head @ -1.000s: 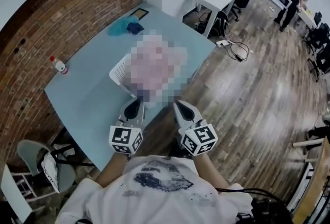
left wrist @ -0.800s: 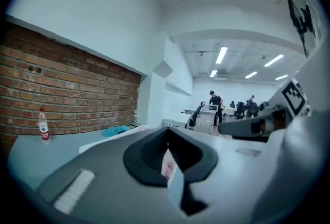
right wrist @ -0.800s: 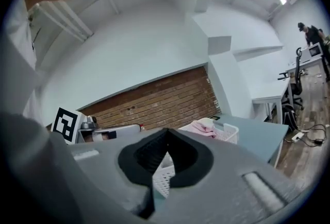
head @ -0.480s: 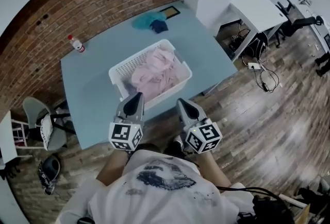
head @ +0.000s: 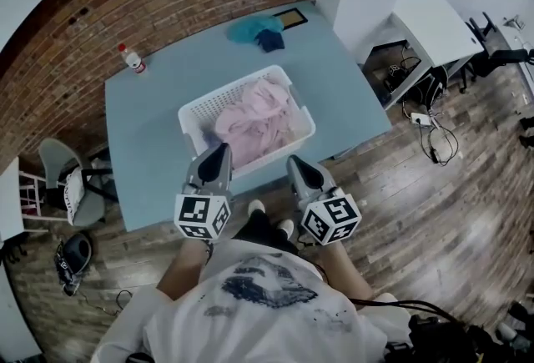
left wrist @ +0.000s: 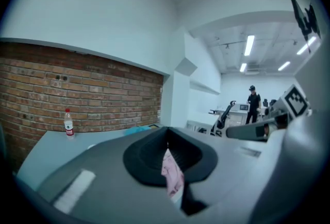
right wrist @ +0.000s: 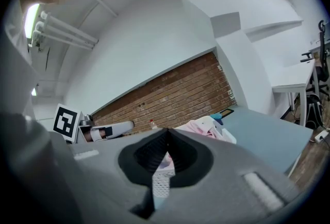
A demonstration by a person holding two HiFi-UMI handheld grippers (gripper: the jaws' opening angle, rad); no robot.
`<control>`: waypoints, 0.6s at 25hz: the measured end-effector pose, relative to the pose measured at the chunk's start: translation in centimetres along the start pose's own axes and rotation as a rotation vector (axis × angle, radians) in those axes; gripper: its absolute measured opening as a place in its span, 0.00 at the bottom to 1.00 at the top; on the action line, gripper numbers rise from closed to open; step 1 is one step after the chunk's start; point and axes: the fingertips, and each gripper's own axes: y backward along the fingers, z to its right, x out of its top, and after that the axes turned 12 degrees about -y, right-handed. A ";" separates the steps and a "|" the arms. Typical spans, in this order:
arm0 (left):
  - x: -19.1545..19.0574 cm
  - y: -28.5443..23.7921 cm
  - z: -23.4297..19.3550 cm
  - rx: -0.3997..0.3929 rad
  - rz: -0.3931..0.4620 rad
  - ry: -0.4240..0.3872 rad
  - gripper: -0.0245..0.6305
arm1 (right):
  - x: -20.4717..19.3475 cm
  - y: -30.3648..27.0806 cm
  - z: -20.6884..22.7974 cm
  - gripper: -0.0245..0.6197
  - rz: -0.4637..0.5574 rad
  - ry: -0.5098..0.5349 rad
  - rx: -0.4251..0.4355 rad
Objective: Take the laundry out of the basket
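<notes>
Laundry (head: 250, 115): pink heap inside the white basket (head: 196, 109), in the middle of the counter (head: 150, 144)
Left claw (head: 221, 151): jaws pressed together, empty, above the basket's near rim
Right claw (head: 294, 162): jaws together, empty, beside the left one
Far edge: bottle (head: 131, 58), blue cloth (head: 254, 29)

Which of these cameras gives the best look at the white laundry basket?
The head view: it shows the whole basket from above on the table, pink laundry inside. The right gripper view catches only a corner beyond its jaws; the left gripper view shows just a pink sliver past its jaws.
</notes>
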 end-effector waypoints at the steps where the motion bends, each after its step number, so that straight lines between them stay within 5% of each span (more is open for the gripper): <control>1: -0.1 -0.2 -0.2 0.002 0.002 0.003 0.02 | 0.1 -0.4 -0.1 0.03 -0.002 0.004 0.002; 15: -1.1 -3.6 -6.3 -0.006 0.028 0.052 0.02 | 1.4 -9.3 -1.3 0.03 -0.035 0.056 0.029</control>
